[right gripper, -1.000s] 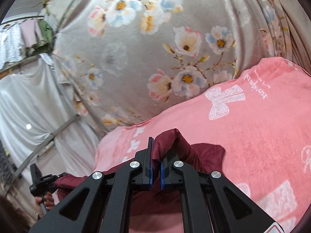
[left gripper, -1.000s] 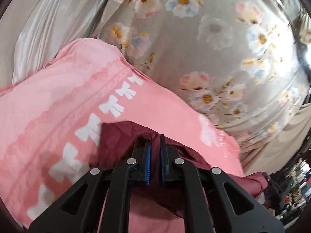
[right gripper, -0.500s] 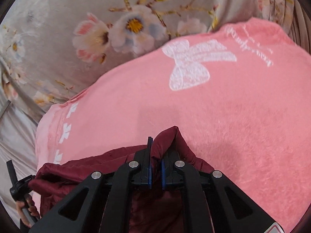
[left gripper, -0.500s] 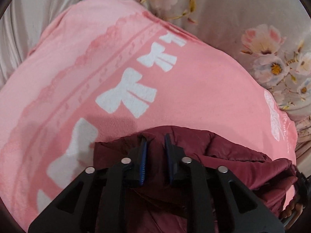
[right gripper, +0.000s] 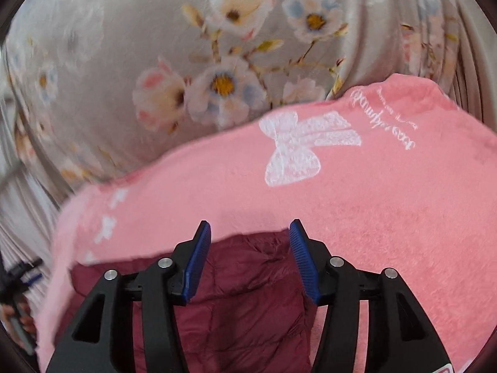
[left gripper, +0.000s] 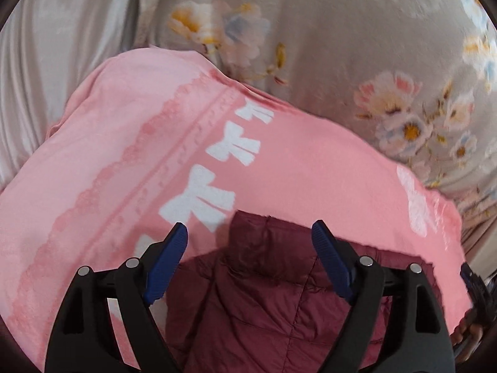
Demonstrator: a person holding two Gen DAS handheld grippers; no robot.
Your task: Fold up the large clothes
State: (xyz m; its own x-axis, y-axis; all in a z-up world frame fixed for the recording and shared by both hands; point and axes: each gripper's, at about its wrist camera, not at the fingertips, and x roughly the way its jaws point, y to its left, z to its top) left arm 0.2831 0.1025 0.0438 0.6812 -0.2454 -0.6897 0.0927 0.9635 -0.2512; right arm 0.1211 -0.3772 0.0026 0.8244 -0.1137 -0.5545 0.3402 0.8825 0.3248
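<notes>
A dark red quilted jacket (left gripper: 267, 295) lies on a pink blanket (left gripper: 130, 161) with white bows. My left gripper (left gripper: 250, 231) is open, its blue pads apart just above the jacket's far edge, holding nothing. In the right wrist view the same jacket (right gripper: 245, 298) lies on the pink blanket (right gripper: 388, 211). My right gripper (right gripper: 250, 228) is open over the jacket's far edge, empty.
A grey floral sheet (left gripper: 357, 46) covers the surface beyond the blanket; it also shows in the right wrist view (right gripper: 155, 62). Pale satin cloth (left gripper: 62, 46) hangs at the far left. The other hand-held gripper (right gripper: 18, 283) shows at the left edge.
Both grippers were shut on the jacket's edge while lowering it onto the blanket. Both have now opened and let go; the jacket lies on the blanket.
</notes>
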